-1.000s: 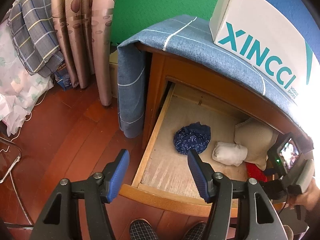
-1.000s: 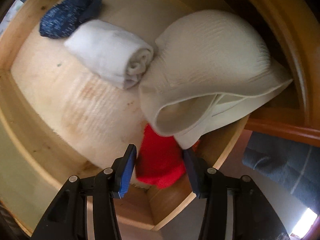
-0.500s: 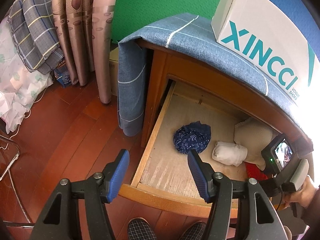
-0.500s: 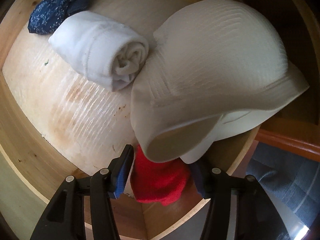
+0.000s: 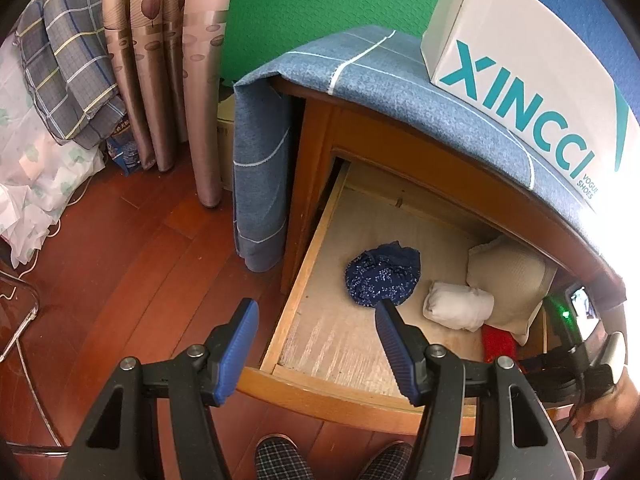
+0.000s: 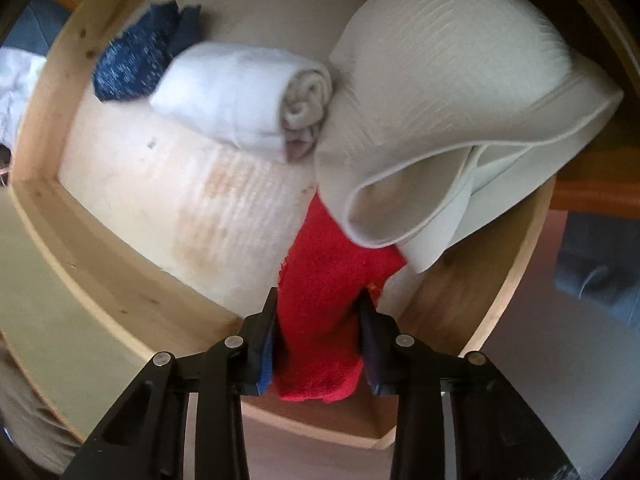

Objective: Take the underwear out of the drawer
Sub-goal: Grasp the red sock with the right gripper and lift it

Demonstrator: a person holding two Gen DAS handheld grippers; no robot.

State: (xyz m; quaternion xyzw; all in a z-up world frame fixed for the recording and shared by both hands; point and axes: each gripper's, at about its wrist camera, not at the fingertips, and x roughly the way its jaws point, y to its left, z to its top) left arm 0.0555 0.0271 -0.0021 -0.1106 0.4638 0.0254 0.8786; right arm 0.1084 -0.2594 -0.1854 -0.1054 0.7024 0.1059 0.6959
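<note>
Grip closing, nothing out yet
My right gripper [image 6: 318, 330] was closing its jaws around the red underwear [image 6: 320, 280] in the drawer [image 6: 132, 300]; my left gripper [image 5: 316, 344] hung unclenched, empty.

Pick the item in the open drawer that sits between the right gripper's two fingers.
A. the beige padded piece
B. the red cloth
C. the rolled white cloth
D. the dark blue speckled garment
B: in the right wrist view the right gripper is closing with the red cloth pinched between its pads.
</note>
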